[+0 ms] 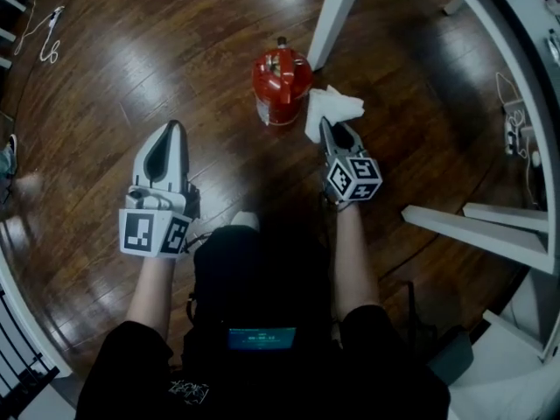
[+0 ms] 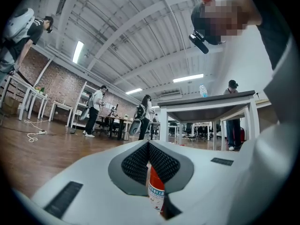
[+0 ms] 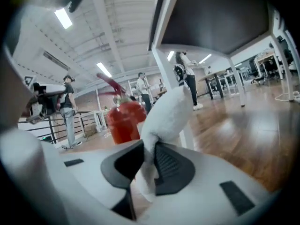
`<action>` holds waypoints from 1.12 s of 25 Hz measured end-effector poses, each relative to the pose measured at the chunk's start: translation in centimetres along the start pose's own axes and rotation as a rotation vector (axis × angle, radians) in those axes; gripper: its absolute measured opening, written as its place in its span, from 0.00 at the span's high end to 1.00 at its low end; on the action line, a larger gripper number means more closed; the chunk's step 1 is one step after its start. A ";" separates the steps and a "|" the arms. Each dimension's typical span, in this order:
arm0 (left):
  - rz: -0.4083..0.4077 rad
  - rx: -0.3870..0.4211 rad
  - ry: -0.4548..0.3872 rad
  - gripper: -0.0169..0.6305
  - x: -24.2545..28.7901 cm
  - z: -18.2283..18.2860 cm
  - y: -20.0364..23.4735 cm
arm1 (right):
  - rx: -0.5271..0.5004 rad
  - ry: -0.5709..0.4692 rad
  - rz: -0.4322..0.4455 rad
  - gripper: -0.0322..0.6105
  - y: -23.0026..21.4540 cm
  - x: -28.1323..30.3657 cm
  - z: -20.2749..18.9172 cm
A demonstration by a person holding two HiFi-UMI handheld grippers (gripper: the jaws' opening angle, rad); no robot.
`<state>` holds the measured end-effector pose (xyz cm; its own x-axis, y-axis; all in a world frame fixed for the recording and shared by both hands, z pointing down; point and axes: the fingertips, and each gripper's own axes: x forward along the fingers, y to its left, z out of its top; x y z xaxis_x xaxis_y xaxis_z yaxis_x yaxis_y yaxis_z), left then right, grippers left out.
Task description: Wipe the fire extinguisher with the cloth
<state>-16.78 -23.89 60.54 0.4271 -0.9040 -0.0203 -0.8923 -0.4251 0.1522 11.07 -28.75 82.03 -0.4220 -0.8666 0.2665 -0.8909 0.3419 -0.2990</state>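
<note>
- Standing upright on the wood floor (image 1: pixel 131 59), the extinguisher (image 1: pixel 281 84) is just beside a white bench leg (image 1: pixel 338 11).
- Our right claw (image 1: pixel 329 128) is clamped on the white cloth (image 1: pixel 332 108), which bunches up just right of the extinguisher. We cannot tell whether the two touch.
- Our left claw (image 1: pixel 174 129) is pressed together on nothing, well to the extinguisher's left and pointing toward it.

One red fire extinguisher (image 1: pixel 280 84) and one white cloth (image 1: pixel 332 108) are counted on the floor (image 1: pixel 175 51). Two tools are counted, the left tool (image 1: pixel 175 126) and the right tool (image 1: pixel 325 122), with two forearms (image 1: pixel 153 291) behind them. One looped white cable (image 1: pixel 45 35) is counted at the far left.
</note>
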 end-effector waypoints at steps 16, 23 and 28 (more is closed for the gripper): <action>-0.030 -0.054 0.152 0.97 -6.5 27.7 -11.2 | 0.006 0.014 0.085 0.83 20.5 -24.9 29.1; -0.051 -0.086 0.181 0.97 -14.5 40.2 -21.4 | -0.003 0.070 0.100 0.83 27.1 -40.2 38.4; -0.076 -0.091 0.166 0.97 -19.4 45.7 -27.2 | -0.044 0.032 0.152 0.83 31.4 -49.0 43.2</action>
<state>-7.51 3.10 11.61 0.5181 -0.8458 0.1270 -0.8427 -0.4794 0.2451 11.02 8.74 19.97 -0.5572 -0.7916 0.2506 -0.8224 0.4846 -0.2979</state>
